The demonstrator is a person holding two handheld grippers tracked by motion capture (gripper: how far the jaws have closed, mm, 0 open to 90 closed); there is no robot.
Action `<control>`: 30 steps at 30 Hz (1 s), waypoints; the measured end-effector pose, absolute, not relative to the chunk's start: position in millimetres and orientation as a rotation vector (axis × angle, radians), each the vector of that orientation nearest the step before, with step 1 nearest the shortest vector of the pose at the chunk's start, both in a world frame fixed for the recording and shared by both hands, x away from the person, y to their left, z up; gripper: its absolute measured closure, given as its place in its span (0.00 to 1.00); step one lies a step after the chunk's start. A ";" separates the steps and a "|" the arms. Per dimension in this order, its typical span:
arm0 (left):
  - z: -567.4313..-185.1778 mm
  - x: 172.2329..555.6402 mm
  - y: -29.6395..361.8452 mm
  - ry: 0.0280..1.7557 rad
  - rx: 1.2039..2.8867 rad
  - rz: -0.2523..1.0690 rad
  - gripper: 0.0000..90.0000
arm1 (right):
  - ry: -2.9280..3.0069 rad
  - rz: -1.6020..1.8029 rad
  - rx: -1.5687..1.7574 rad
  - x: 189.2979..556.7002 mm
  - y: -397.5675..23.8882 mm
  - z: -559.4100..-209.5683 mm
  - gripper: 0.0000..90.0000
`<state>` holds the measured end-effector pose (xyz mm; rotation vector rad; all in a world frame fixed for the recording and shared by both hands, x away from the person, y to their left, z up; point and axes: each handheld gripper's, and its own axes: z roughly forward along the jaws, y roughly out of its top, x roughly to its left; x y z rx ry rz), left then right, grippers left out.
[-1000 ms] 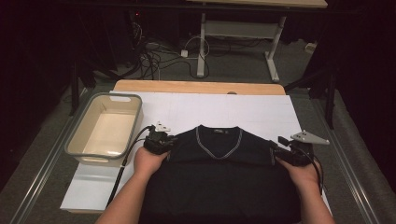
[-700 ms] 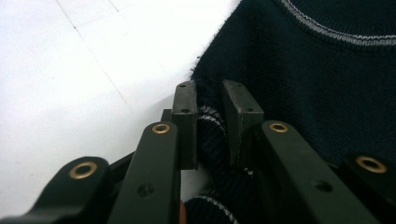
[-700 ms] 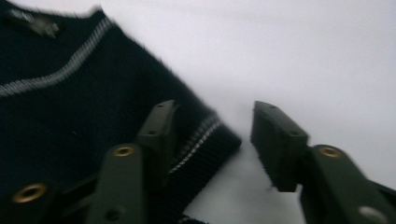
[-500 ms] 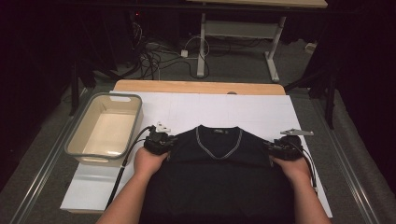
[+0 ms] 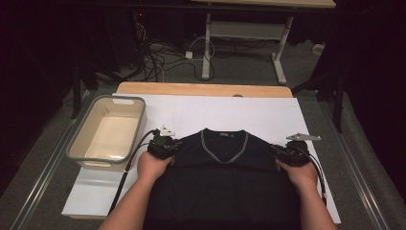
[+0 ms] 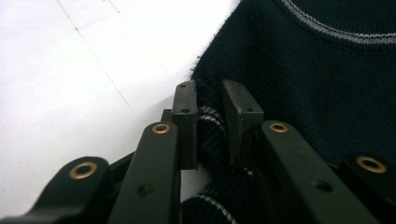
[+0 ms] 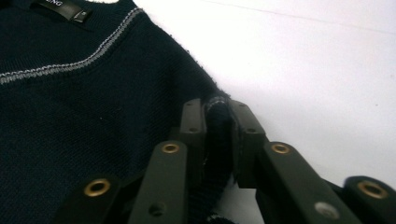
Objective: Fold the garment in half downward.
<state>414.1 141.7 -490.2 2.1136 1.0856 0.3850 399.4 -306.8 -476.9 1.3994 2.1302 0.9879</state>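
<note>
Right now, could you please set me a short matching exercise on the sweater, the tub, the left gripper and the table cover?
Things:
1. sweater
2. tub
3. left gripper
4. table cover

Descriptions:
A. white, flat under everything
B. dark, with a striped V-neck
C. pale, at the table's left, nothing in it
D. shut on a sweater shoulder

Pairs: 1-B, 2-C, 3-D, 4-A
</note>
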 end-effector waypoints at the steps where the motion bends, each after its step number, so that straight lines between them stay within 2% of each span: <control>1: -490.2 413.9 141.6 1.085 2.114 0.386 0.83 | 2.126 0.986 1.391 398.6 -306.3 -477.1 0.90; 9: -489.9 412.9 141.0 1.079 2.120 0.400 0.84 | 2.108 0.971 1.355 395.4 -304.2 -476.9 0.93; 18: -488.1 415.1 145.8 1.095 2.087 0.349 0.86 | 2.090 0.987 1.341 393.9 -305.3 -474.9 0.94; 30: -462.2 394.2 150.8 1.047 2.013 0.402 0.86 | 2.015 1.043 1.240 375.0 -311.0 -450.1 0.94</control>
